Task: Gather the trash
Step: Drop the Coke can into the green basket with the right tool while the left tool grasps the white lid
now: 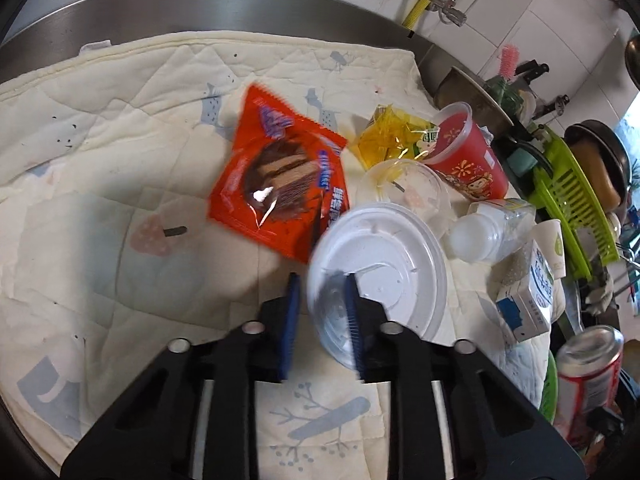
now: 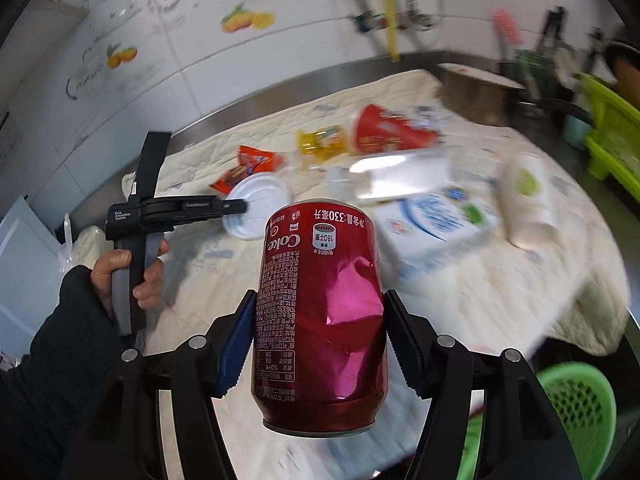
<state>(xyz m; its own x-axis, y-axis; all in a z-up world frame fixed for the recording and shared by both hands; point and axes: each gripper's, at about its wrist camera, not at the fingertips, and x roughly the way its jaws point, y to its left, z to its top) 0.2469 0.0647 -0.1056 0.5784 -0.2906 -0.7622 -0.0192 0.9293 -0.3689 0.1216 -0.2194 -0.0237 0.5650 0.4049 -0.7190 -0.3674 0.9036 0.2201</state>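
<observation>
Where motion smears: milk carton (image 2: 436, 220) lettering.

A steel surface (image 1: 240, 4) carries a cream quilted cloth (image 1: 100, 160) printed with pale blue shapes. On the cloth lie an orange snack wrapper (image 1: 276, 184), a yellow wrapper (image 1: 384, 136), a tipped red cup (image 1: 468, 152), a clear lid (image 1: 412, 192), a white lid (image 1: 384, 256), a plastic bottle (image 1: 488, 232) and a milk carton (image 1: 528, 296).

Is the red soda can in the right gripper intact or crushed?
Crushed. The red can, clamped between the right gripper pads, has a deep crumpled dent in its side wall. Whether it is empty cannot be told.
</observation>
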